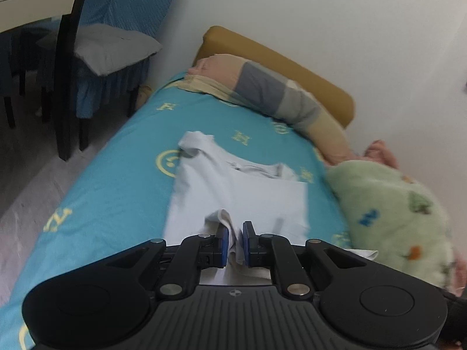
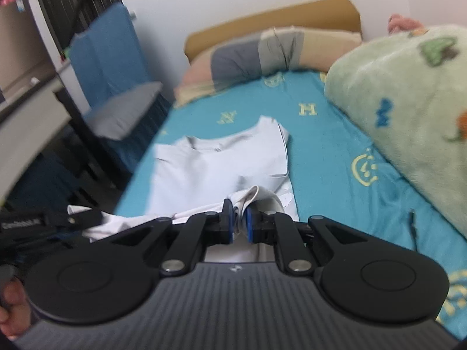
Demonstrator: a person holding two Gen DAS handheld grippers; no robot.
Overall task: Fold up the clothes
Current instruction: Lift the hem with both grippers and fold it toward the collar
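Observation:
A white T-shirt [image 1: 233,192] lies on the turquoise bed sheet [image 1: 116,192], collar end away from me. My left gripper [image 1: 235,233] is shut on a bunched fold of its near hem. In the right wrist view the same T-shirt [image 2: 219,169] spreads ahead, and my right gripper [image 2: 239,218] is shut on another pinch of the near hem. The left gripper's black body [image 2: 43,221] shows at the left edge of that view, with white cloth hanging from it. Both views are blurred.
A striped bolster pillow [image 1: 277,96] lies at the headboard [image 1: 292,64]. A green fleece blanket [image 2: 402,110] is heaped on the right side of the bed. A chair with a grey cushion [image 1: 113,49] and a dark table stand left of the bed.

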